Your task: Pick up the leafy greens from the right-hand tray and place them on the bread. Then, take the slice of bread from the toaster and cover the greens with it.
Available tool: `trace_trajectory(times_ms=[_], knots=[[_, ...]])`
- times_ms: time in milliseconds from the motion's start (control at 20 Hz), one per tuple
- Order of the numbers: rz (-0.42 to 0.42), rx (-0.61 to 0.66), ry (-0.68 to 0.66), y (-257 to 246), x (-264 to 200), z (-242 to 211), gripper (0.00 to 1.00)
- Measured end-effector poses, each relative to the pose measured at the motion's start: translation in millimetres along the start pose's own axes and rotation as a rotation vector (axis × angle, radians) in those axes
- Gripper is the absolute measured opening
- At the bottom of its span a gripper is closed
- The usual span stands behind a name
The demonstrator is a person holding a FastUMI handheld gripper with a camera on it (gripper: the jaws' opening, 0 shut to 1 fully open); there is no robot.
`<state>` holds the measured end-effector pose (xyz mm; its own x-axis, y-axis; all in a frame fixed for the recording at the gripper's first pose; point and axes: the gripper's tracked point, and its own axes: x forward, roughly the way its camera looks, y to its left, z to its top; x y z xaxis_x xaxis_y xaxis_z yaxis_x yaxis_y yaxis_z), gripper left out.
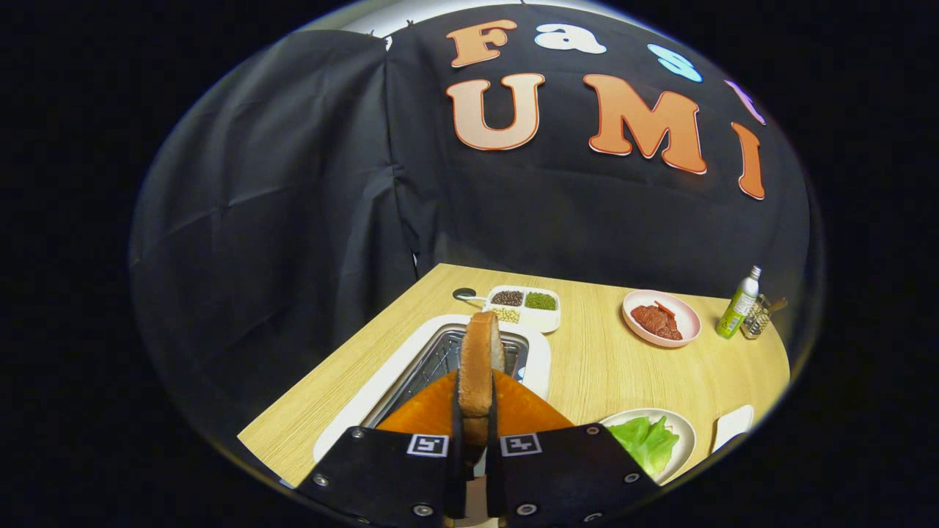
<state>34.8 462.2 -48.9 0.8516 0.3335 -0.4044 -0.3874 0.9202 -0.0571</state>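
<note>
A browned slice of bread (480, 348) stands upright on edge between my two orange fingers (429, 411), and my gripper (475, 389) is shut on it. The slice hangs just above the white toaster (381, 389), whose metal slot lies open right beneath and beyond it. To the right of the fingers, leafy greens (645, 441) lie spread on a white plate (687, 433). I cannot tell what lies under the greens.
Beyond the toaster sits a white divided tray (543, 319) of grains, with a spoon (463, 294) at its left. A pink plate (686, 315) with red meat, a green bottle (737, 304) and a small wire holder (759, 319) stand far right. A white dish edge (733, 424) is beside the greens' plate.
</note>
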Motion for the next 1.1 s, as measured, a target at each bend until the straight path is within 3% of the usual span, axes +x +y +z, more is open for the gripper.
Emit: trace_trajectory(times_ms=[700,1100], knots=[[0.079,0.082,-0.140,-8,-54,67,0.10],[0.058,0.099,-0.153,-50,-77,56,0.10]])
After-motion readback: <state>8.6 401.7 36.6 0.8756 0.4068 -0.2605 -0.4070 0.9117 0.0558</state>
